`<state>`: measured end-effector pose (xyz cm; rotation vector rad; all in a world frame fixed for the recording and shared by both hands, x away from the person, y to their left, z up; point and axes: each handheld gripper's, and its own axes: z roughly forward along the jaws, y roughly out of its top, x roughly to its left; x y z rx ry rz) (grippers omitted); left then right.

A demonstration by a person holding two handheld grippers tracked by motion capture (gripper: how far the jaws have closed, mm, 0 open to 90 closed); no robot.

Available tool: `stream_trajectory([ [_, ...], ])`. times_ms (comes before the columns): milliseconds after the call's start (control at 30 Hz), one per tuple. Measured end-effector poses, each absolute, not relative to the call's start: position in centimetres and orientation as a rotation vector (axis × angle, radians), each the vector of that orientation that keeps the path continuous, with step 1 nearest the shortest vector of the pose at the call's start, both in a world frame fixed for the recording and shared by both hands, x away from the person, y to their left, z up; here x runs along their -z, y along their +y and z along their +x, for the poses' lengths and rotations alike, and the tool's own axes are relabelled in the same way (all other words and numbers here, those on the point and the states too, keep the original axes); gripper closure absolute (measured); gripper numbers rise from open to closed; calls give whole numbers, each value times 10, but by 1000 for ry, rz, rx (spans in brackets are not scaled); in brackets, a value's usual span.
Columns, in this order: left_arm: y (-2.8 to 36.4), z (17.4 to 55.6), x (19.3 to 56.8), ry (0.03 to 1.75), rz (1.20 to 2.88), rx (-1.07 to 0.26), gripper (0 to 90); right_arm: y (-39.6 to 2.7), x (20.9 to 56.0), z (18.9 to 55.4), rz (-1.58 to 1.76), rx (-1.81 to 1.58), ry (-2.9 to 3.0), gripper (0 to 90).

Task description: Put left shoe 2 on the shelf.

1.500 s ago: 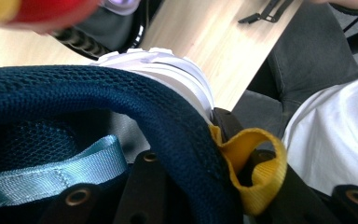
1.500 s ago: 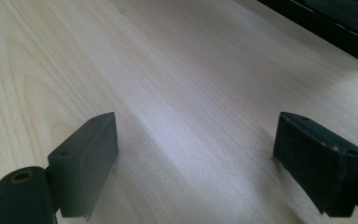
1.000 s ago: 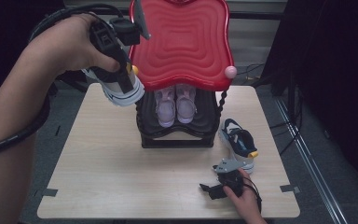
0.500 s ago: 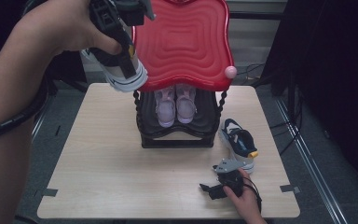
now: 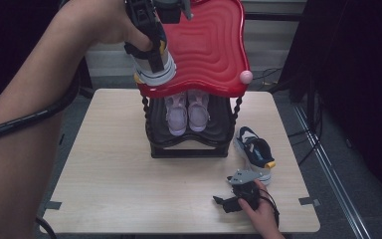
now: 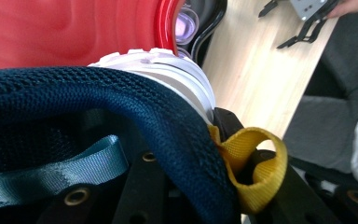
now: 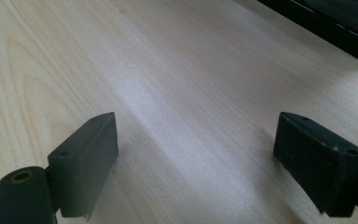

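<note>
One sneaker (image 5: 151, 67), light with a soft mesh collar, clamped in my left gripper (image 5: 146, 30) at the heel by its yellow loop (image 6: 254, 168), hangs over the red shelf (image 5: 204, 45) at 11 o'clock; right gripper (image 5: 238, 196) jaws apart on the table (image 5: 114, 164).

2 pink shoes (image 5: 187, 110) on lower shelf; dark sneaker (image 5: 254, 151) on table (image 5: 109, 174)

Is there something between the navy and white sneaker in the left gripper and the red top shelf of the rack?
Nothing visible does: the navy and white sneaker already hangs over the red wavy top shelf, whose surface is bare.
</note>
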<state>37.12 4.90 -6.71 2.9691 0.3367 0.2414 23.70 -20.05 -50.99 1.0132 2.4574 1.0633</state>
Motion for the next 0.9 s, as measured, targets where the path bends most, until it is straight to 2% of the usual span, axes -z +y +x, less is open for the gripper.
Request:
stream_trajectory([
  [600,14,393,89,15,3011,-417,746,-201,510,237,1014,-1061,2459,133],
  [900,8,401,94,-37,3025,-449,744,-201,510,237,1016,-1061,2460,133],
])
